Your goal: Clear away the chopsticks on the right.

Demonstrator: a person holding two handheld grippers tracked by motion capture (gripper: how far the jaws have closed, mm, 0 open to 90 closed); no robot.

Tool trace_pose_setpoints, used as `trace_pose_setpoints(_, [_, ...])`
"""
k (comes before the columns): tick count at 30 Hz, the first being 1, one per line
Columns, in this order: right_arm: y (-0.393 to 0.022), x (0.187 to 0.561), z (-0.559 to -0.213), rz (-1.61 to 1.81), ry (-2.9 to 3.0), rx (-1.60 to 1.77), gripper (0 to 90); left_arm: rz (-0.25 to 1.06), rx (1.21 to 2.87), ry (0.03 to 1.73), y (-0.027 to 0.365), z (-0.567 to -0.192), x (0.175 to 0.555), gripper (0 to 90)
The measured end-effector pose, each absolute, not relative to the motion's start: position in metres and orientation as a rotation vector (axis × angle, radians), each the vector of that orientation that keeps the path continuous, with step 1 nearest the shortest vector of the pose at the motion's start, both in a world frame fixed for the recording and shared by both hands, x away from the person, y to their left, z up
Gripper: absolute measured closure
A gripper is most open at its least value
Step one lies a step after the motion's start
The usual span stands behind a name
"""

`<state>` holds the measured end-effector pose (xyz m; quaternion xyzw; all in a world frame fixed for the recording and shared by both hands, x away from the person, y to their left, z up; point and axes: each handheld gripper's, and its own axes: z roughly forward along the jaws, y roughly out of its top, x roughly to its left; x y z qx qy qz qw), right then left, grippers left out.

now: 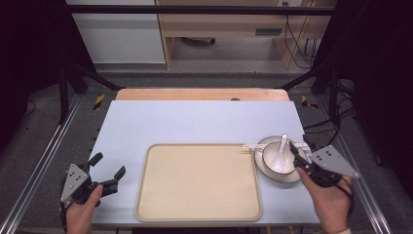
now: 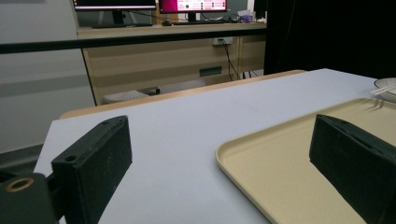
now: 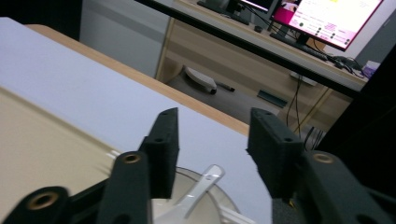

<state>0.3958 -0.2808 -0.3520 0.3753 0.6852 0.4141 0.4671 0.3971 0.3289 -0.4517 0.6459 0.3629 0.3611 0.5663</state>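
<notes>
A beige tray [image 1: 197, 183] lies at the front middle of the table with nothing on it. To its right a white bowl [image 1: 272, 163] sits on a white plate [image 1: 265, 173], and a white spoon [image 1: 281, 153] leans in the bowl. Pale chopsticks [image 1: 252, 146] rest across the plate's far rim. My right gripper [image 1: 295, 155] hovers open over the bowl's right side; in the right gripper view its jaws [image 3: 212, 135] stand apart above the spoon [image 3: 201, 186]. Left of the tray [image 2: 289, 158], my left gripper [image 1: 108, 165] is wide open and holds nothing.
A pale lilac mat [image 1: 195, 122] covers the wooden table [image 1: 202, 94]. Metal frame rails [image 1: 44, 156] run along both sides. Beyond the table stands a wooden desk [image 1: 229, 24] with cables [image 1: 299, 44].
</notes>
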Motion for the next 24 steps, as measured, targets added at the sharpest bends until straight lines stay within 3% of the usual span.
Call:
trace_pose_setpoints(6, [-0.334,0.433,-0.355,0.932,1.761,1.05,76.9,0.833,1.549,0.829,0.323,-0.454,0.4,5.7])
trace_pose_setpoints(10, [-0.365,0.477,-0.377,0.85,1.83,1.208,88.8,0.82,1.569,0.816,0.32,-0.457,0.406,5.7])
trace_pose_setpoints(24, [-0.364,0.546,-0.436,0.66,2.119,1.346,90.0,0.86,1.639,0.769,0.313,-0.456,0.401,5.9])
